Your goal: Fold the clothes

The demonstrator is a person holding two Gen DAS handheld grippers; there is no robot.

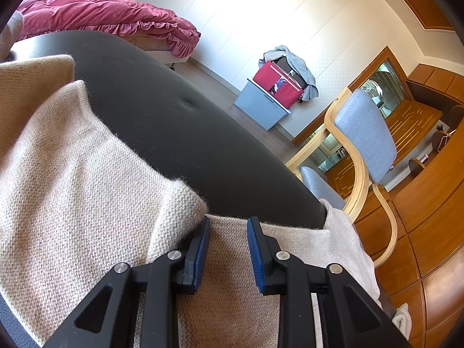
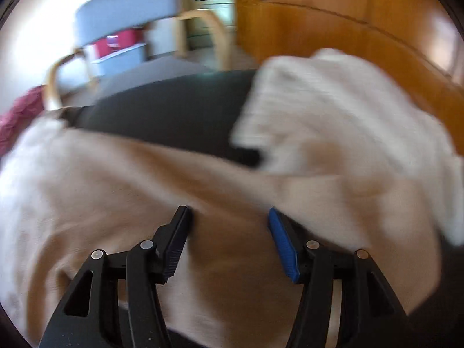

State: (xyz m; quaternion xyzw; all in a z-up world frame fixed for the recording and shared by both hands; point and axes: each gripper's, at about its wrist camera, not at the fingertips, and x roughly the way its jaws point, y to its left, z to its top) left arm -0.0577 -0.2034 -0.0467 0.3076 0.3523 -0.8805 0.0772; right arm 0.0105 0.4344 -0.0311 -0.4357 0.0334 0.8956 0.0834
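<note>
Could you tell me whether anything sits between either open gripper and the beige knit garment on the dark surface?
Nothing visible does. The left gripper hangs open directly over the beige knit garment, with only fabric between its fingers. The right gripper is also open over it, though that view is motion-blurred.

A bedroom in daylight: a bed [image 1: 150, 45] piled with a rumpled crimson quilt [image 1: 95, 14] stands at the far left against a pale panelled wall [image 1: 261, 8]. On the wood-look floor [image 1: 220, 87] beside the wall sits a grey storage box [image 1: 261, 107], topped by a red bin [image 1: 278, 82] draped with grey cloth. At right, a bentwood chair [image 1: 365, 133] with grey-blue cushions faces honey-coloured wooden cabinetry [image 1: 429, 191]. A black padded surface [image 1: 174, 127] fills the near ground.
</note>
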